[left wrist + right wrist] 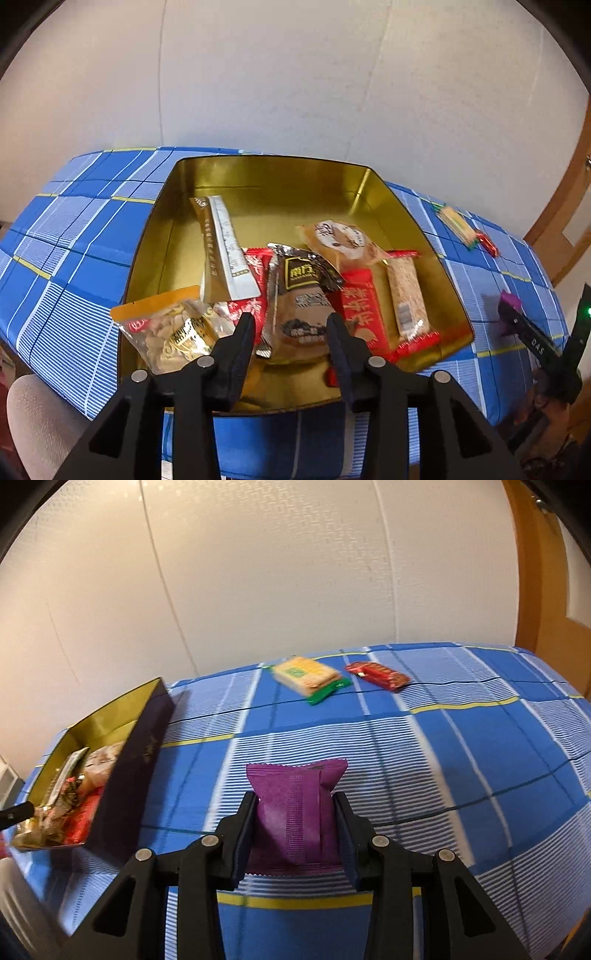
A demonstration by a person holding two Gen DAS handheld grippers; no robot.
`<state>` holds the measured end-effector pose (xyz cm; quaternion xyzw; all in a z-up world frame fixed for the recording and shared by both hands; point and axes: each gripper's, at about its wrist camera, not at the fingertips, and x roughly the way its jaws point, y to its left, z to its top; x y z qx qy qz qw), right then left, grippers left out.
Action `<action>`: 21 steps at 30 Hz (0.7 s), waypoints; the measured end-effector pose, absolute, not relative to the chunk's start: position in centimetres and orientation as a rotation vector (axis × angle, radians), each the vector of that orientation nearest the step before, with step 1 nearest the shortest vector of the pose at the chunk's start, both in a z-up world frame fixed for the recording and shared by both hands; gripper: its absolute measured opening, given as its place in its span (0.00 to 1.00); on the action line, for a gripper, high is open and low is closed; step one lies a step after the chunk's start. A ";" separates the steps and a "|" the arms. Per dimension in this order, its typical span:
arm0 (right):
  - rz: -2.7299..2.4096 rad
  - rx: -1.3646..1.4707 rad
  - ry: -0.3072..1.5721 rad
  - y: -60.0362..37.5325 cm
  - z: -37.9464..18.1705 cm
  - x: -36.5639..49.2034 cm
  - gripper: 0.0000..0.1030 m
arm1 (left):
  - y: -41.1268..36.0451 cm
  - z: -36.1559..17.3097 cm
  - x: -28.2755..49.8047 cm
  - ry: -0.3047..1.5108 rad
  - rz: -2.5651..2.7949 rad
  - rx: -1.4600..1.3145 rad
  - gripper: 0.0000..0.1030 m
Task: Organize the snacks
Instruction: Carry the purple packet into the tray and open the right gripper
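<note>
A gold-lined tin box (258, 177) holds several snack packets, among them a brown packet (303, 295), a red packet (360, 306) and an orange-topped bag (166, 328). My left gripper (291, 325) is open and empty, hovering over the box's near end. My right gripper (295, 805) is shut on a purple snack packet (295, 805), held just above the checked cloth. The box also shows in the right wrist view (122, 746), at the left. The right gripper with the purple packet shows at the right edge of the left wrist view (511, 301).
A blue checked cloth (443, 757) covers the table. A yellow-green cracker packet (306, 675) and a small red packet (380, 675) lie at the far side near the white wall. A wooden door (546, 572) stands at the right. A pale chair edge (33, 417) is lower left.
</note>
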<state>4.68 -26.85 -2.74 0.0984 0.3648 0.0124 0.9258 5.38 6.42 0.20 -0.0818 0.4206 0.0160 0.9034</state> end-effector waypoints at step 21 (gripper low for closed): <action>0.351 -0.036 0.784 -11.2 1.7 8.8 0.40 | 5.8 0.4 3.5 0.878 0.003 -0.110 0.39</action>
